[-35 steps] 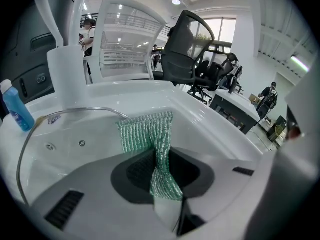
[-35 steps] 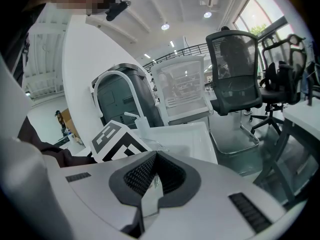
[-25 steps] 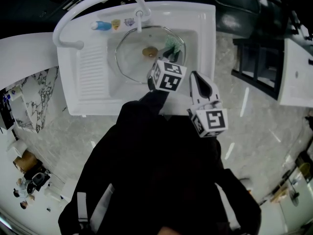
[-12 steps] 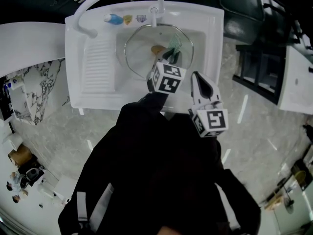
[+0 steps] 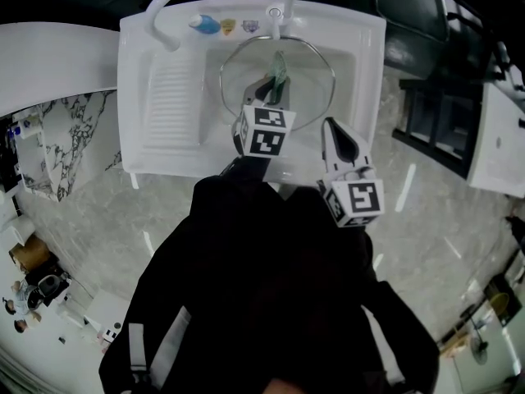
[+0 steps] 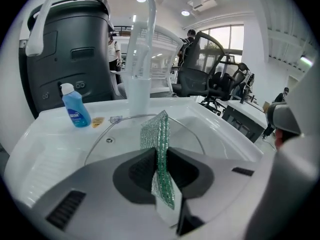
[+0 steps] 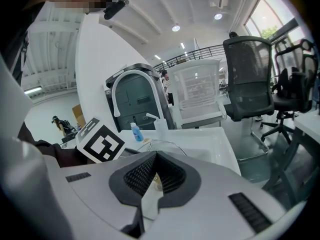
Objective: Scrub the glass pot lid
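- Over the white sink (image 5: 164,138), our left gripper (image 5: 273,89) pinches a green mesh scouring pad (image 5: 280,66) above the round glass pot lid (image 5: 316,97) lying inside.
- Our right gripper (image 5: 335,131), jaws pressed together, hangs before the sink.

Counted: 2 grippers, the left gripper (image 5: 275,84) far over the basin and the right gripper (image 5: 332,126) nearer, with 2 marker cubes (image 5: 264,131). 1 white sink (image 5: 365,56), 1 glass pot lid (image 5: 316,80), 1 green scouring pad (image 6: 156,134), 1 faucet (image 6: 137,91). On the far rim, 1 blue bottle (image 6: 76,111) and 2 small packets (image 6: 97,120).
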`<act>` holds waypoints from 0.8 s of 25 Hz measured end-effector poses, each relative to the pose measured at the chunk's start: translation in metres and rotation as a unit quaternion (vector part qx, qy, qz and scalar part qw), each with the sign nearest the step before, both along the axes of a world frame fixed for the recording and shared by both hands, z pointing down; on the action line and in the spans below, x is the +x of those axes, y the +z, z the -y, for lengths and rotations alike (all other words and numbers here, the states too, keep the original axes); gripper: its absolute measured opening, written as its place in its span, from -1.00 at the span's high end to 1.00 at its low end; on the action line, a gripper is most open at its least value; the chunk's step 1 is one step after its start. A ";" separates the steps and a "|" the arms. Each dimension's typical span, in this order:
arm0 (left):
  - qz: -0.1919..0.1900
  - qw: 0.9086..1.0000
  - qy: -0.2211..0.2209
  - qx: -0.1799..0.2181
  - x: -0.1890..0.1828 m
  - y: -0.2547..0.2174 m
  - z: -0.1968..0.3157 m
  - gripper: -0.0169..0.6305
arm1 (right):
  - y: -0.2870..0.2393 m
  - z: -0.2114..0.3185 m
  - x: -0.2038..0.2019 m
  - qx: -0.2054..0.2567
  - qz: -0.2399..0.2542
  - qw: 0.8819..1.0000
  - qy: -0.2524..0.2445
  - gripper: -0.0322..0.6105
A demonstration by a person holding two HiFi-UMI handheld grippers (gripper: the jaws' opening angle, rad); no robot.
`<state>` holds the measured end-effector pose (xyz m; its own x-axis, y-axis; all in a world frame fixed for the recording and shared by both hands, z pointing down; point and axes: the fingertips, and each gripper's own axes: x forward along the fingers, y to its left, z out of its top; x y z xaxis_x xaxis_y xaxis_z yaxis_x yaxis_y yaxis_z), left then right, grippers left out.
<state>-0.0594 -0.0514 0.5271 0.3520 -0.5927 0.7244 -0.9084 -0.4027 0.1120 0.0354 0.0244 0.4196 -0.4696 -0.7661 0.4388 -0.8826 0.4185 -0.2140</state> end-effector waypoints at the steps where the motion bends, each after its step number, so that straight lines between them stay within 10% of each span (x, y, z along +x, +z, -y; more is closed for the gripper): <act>1: 0.000 1.000 -0.006 0.002 -0.005 -0.002 0.000 0.75 | 0.000 0.000 -0.002 0.001 0.000 1.000 -0.002 0.89; 20: 0.093 0.985 -0.145 0.021 -0.137 0.004 -0.011 0.76 | -0.003 0.001 -0.030 0.007 -0.003 0.999 -0.042 0.89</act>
<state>-0.1965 -0.0408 0.5308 0.0272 -0.6794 0.7333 -0.9891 -0.1243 -0.0785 0.0056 0.0231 0.4168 -0.5297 -0.7308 0.4304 -0.8457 0.4936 -0.2028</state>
